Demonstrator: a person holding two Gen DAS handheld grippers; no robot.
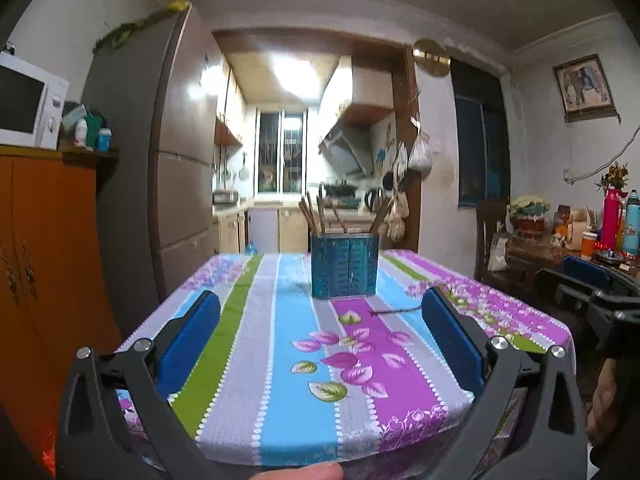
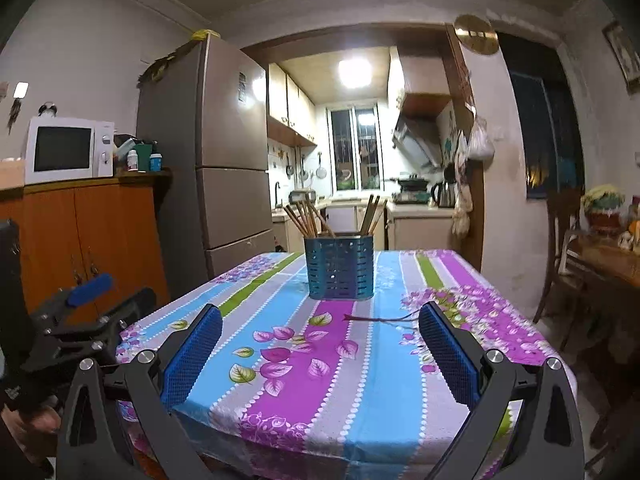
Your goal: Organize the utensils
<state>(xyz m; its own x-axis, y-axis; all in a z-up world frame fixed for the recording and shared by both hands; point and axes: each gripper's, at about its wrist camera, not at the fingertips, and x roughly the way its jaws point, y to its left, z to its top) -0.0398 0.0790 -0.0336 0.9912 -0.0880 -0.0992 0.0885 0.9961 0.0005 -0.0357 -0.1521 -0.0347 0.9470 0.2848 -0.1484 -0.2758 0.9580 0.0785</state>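
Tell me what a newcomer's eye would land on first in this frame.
The bright striped floral tablecloth fills the foreground. The blue perforated utensil holder stands upright near the table's far middle, with wooden chopsticks sticking out of it. A single thin stick lies flat on the cloth just in front of it, and both claws are open and empty.

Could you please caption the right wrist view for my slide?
Open right gripper faces blue utensil holder of chopsticks; one chopstick lies loose.
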